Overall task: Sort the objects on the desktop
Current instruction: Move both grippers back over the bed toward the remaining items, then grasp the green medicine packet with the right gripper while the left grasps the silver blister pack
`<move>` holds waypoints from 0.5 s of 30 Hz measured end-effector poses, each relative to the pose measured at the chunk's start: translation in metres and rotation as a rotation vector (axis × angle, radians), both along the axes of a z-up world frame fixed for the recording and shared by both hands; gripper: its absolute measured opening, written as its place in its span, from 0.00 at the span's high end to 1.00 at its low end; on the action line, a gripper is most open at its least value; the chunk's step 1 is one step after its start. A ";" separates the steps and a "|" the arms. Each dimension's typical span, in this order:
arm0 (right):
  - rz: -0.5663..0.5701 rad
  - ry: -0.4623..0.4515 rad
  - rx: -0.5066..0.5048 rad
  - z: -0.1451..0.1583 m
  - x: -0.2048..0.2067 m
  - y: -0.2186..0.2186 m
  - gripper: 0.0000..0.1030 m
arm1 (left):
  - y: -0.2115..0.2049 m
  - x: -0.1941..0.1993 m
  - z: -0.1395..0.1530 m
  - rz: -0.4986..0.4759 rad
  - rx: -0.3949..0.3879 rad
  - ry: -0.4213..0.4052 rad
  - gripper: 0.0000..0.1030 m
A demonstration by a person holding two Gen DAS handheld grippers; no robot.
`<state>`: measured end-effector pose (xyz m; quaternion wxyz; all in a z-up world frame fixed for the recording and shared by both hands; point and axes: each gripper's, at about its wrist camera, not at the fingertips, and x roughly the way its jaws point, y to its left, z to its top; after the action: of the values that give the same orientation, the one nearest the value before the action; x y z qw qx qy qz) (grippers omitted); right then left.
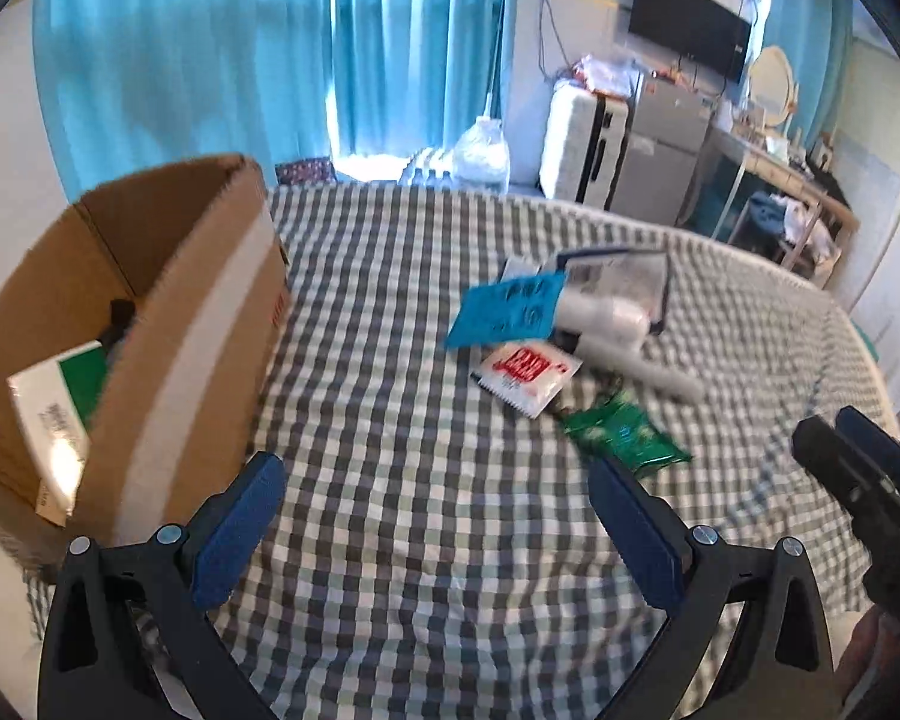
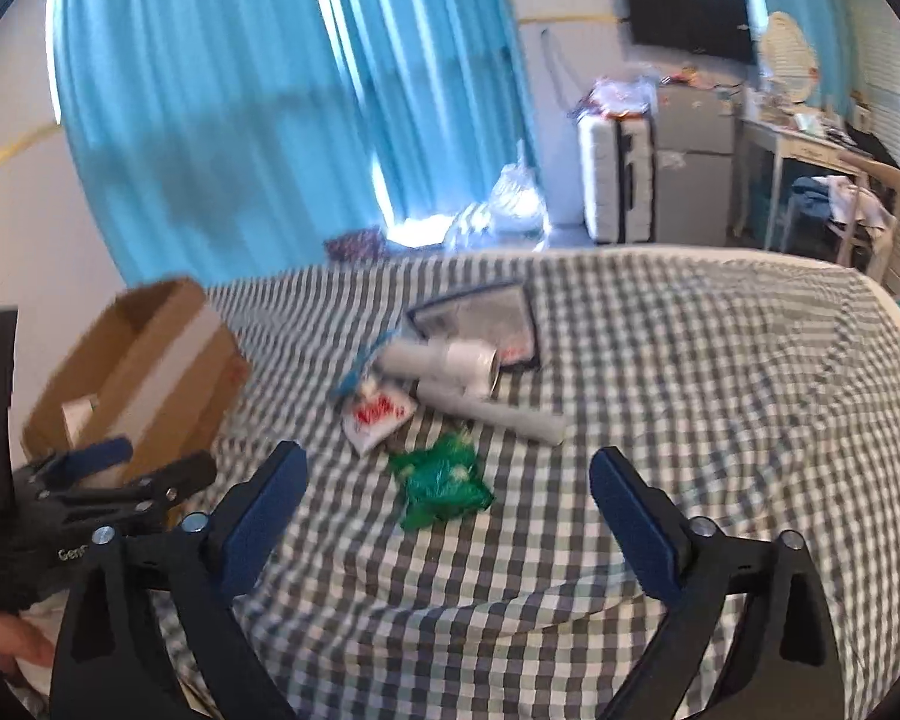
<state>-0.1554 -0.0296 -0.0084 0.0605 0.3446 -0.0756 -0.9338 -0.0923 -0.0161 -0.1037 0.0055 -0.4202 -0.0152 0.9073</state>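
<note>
A green-and-white checked cloth spreads beneath both grippers and carries everything else. The cardboard box stands open-topped just ahead and to the left of the left gripper, with a green-and-white carton leaning inside it. Ahead and to the right of that gripper lies a loose pile: a clear pouch with dark edging farthest off, a white tube resting against it, and a blue packet overlapping the tube's left end. Nearer is a white sachet with red print, and nearest the green wrapper, lying apart from the sachet. The left gripper's blue-padded fingers are spread wide with nothing between them. The right gripper is likewise spread and empty, with the green wrapper lying on the cloth between and just beyond its fingertips.
</note>
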 end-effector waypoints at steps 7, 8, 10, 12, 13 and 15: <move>0.069 -0.156 -0.020 -0.056 -0.047 -0.010 0.21 | -0.003 -0.027 -0.045 -0.017 -0.020 -0.062 0.00; 0.079 -0.173 -0.005 -0.063 -0.054 -0.013 0.21 | -0.003 -0.030 -0.050 -0.022 -0.021 -0.070 0.00; 0.090 -0.195 0.024 -0.073 -0.066 -0.017 0.21 | -0.004 -0.038 -0.060 -0.032 -0.029 -0.086 0.00; 0.107 -0.215 0.041 -0.083 -0.077 -0.020 0.21 | -0.006 -0.043 -0.065 -0.036 -0.028 -0.095 0.00; 0.113 -0.225 0.052 -0.088 -0.083 -0.022 0.21 | -0.007 -0.045 -0.068 -0.041 -0.022 -0.103 0.00; 0.128 -0.240 0.074 -0.095 -0.091 -0.026 0.21 | -0.009 -0.051 -0.075 -0.045 -0.018 -0.122 0.00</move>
<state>-0.2460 -0.0554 -0.1033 0.0976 0.4598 -0.0260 -0.8822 -0.1433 -0.0253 -0.1788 0.0214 -0.4750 0.0023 0.8797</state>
